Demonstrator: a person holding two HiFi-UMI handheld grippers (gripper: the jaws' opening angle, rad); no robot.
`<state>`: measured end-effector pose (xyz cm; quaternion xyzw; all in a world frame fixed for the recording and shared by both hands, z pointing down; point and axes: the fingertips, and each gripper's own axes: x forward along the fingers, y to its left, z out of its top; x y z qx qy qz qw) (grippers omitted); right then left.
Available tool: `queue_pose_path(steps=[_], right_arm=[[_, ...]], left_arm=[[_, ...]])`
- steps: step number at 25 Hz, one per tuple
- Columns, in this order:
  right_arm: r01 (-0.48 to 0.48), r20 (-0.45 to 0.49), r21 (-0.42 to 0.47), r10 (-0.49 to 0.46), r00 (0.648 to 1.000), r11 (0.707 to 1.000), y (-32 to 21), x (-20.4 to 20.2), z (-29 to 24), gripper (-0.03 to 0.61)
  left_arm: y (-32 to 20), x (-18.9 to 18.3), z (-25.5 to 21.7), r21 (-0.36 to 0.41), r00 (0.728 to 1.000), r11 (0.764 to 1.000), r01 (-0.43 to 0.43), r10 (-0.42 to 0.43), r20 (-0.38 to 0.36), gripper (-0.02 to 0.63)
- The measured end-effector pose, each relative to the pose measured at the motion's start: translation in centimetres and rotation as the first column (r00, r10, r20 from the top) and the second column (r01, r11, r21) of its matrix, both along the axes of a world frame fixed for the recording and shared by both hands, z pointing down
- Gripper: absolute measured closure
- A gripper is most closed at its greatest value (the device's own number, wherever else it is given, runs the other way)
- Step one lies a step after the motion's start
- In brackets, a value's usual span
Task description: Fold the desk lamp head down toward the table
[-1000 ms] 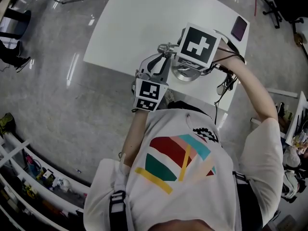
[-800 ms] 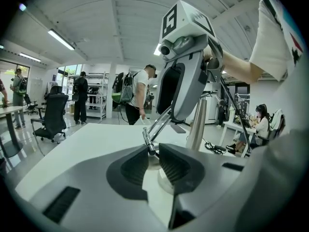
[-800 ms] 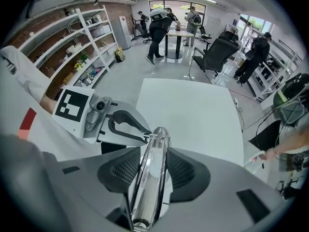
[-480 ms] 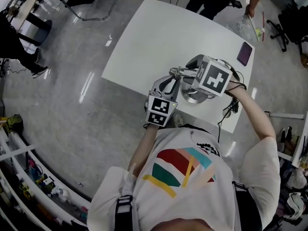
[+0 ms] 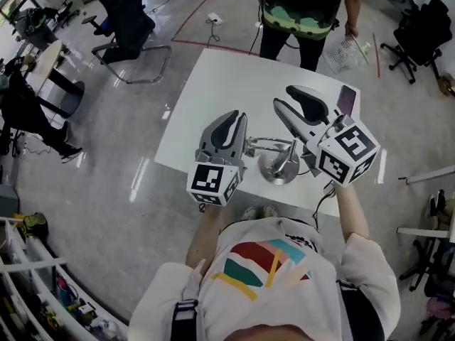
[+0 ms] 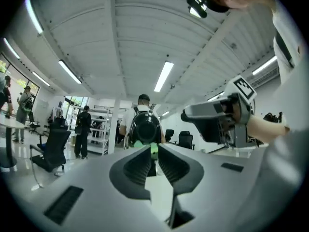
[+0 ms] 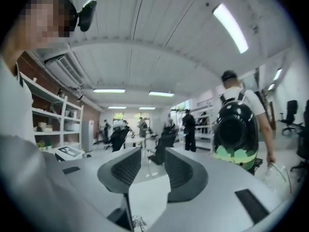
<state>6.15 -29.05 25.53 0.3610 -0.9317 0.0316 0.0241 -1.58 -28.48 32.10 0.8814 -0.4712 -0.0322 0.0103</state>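
The silver desk lamp (image 5: 277, 168) stands near the front edge of the white table (image 5: 227, 84), its thin arm lying low and level over the round base. Both grippers are held up above it, pointing level across the room, and neither touches it. My left gripper (image 5: 233, 117) is to the lamp's left; its jaws are closing, with a narrow gap and nothing between them (image 6: 152, 151). My right gripper (image 5: 283, 96) is open and empty (image 7: 147, 166). It also shows in the left gripper view as the right gripper (image 6: 212, 120). The lamp does not appear in either gripper view.
A purple phone (image 5: 346, 99) lies at the table's far right corner. A person with a black backpack (image 5: 306, 6) stands at the table's far side. An office chair (image 5: 131, 27) is at the far left, and a dark cable (image 5: 321, 190) hangs off the table's front edge.
Both grippers have risen from the lamp and now point level instead of down. The right gripper has swung out to the right. The head view takes in more of the room.
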Motion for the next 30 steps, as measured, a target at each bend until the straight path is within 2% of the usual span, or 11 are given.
queue_pose_path(steps=[2,3,5,8,12,15,19,22,30], right_arm=[[-0.159,0.109,0.08,0.15,0.983,0.984,0.1,3.3,-2.2,0.421],[-0.222,0.158,0.101,0.204,0.966,0.97,0.6,4.8,-2.8,0.421],[-0.308,0.251,0.098,0.276,0.928,0.946,1.9,7.8,-3.2,0.422],[-0.377,0.326,0.047,0.343,0.881,0.925,3.7,12.3,-2.1,0.422],[-0.416,0.36,0.014,0.384,0.85,0.909,6.0,14.9,-1.5,0.422],[-0.434,0.333,-0.001,0.409,0.849,0.901,7.1,15.5,-0.8,0.422],[-0.422,0.325,-0.042,0.412,0.851,0.906,7.4,15.9,0.8,0.422],[-0.434,0.292,-0.038,0.426,0.857,0.9,7.3,15.6,1.2,0.422],[-0.416,0.262,-0.018,0.406,0.875,0.909,7.0,14.1,0.9,0.422]], left_arm=[[-0.8,1.1,-4.4,0.092,1.0,0.995,-0.021,0.023,-0.019,0.564],[-0.9,1.7,-6.3,0.134,0.999,0.991,-0.03,0.035,-0.029,0.568],[-0.2,3.7,-9.3,0.194,0.996,0.979,-0.058,0.07,-0.052,0.568],[1.0,8.1,-11.0,0.239,0.991,0.964,-0.113,0.126,-0.037,0.568],[2.3,11.7,-10.1,0.216,0.987,0.964,-0.156,0.161,-0.009,0.568],[3.3,12.9,-9.5,0.189,0.984,0.966,-0.174,0.18,-0.011,0.568],[3.9,13.8,-8.1,0.161,0.983,0.97,-0.18,0.184,-0.01,0.568],[3.8,13.6,-7.7,0.147,0.984,0.974,-0.173,0.176,-0.011,0.568],[3.6,12.1,-8.0,0.145,0.987,0.978,-0.151,0.156,-0.029,0.568]])
